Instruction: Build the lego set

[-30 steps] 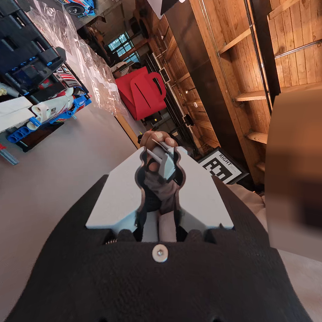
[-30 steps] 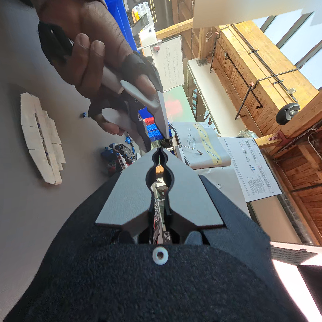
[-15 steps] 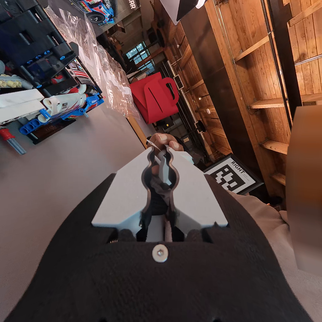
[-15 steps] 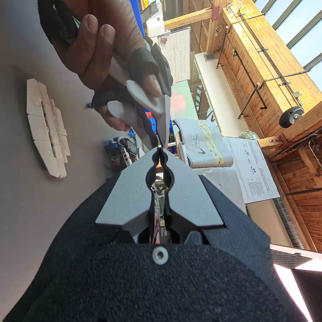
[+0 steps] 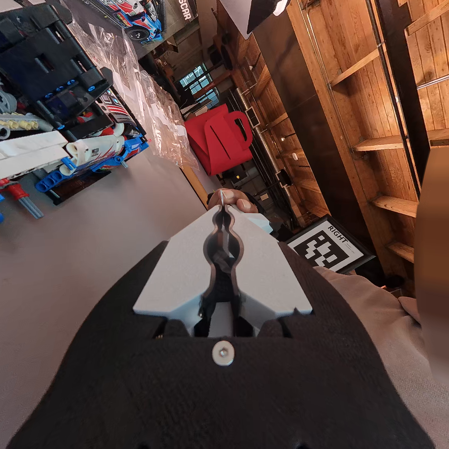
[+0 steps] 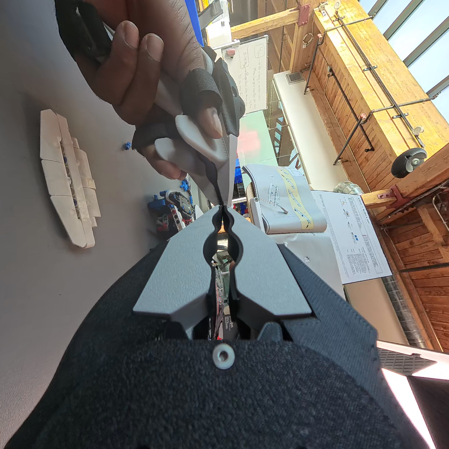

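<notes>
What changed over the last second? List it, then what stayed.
The left gripper closed from open to shut and met the right gripper tip to tip. Whether anything is pinched cannot be told. The right gripper stayed shut; the white lego piece stayed on the table.

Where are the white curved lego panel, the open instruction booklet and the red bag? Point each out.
white curved lego panel (image 6: 66, 179), right wrist view, middle segment.
open instruction booklet (image 6: 289, 194), right wrist view, yellow-striped page.
red bag (image 5: 218, 143), left wrist view, front face.

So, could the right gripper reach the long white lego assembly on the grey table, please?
Probably yes: the long white lego assembly lies uncovered on the grey table, nothing between it and the right gripper. Its jaws are shut, tip to tip with the left gripper, so must open first.
</notes>
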`<state>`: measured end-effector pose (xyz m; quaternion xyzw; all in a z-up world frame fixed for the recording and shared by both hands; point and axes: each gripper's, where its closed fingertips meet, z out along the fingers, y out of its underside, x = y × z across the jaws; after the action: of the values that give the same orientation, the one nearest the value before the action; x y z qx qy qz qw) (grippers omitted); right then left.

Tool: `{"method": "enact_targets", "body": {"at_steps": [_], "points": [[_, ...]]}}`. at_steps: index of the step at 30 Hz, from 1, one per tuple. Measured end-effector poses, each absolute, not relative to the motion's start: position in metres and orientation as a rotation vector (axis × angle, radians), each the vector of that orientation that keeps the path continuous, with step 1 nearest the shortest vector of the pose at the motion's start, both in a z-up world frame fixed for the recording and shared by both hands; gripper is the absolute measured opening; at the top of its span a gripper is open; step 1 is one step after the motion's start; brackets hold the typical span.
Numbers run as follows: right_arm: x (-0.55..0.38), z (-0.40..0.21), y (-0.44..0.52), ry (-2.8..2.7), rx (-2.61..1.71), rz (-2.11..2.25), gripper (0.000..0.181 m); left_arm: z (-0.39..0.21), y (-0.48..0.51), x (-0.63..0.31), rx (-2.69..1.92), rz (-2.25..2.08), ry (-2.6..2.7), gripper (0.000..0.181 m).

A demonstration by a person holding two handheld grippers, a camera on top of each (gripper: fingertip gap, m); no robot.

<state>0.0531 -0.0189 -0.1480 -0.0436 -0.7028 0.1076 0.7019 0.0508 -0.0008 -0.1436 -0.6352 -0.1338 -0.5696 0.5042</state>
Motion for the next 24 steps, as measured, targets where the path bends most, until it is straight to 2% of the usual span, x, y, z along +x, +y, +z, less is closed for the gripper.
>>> {"method": "enact_targets", "body": {"at_steps": [10, 16, 19, 21, 24], "points": [[0.053, -0.147, -0.017, -1.562, -0.113, 0.249, 0.001, -0.141, -0.001, 0.050, -1.530, -1.336, -0.292, 0.000], [0.054, -0.143, -0.014, -1.555, -0.155, 0.302, 0.014, -0.141, -0.001, 0.050, -1.537, -1.292, -0.260, 0.000], [0.055, -0.147, -0.015, -1.584, -0.175, 0.327, 0.026, -0.137, 0.000, 0.040, -1.506, -1.254, -0.276, 0.000], [0.055, -0.137, -0.013, -1.553, -0.280, 0.448, 0.026, -0.132, -0.002, 0.037, -1.490, -1.239, -0.253, 0.000], [0.054, -0.122, -0.008, -1.550, -0.650, 0.911, 0.019, -0.119, -0.007, 0.036, -1.427, -1.202, -0.204, 0.000]]}}
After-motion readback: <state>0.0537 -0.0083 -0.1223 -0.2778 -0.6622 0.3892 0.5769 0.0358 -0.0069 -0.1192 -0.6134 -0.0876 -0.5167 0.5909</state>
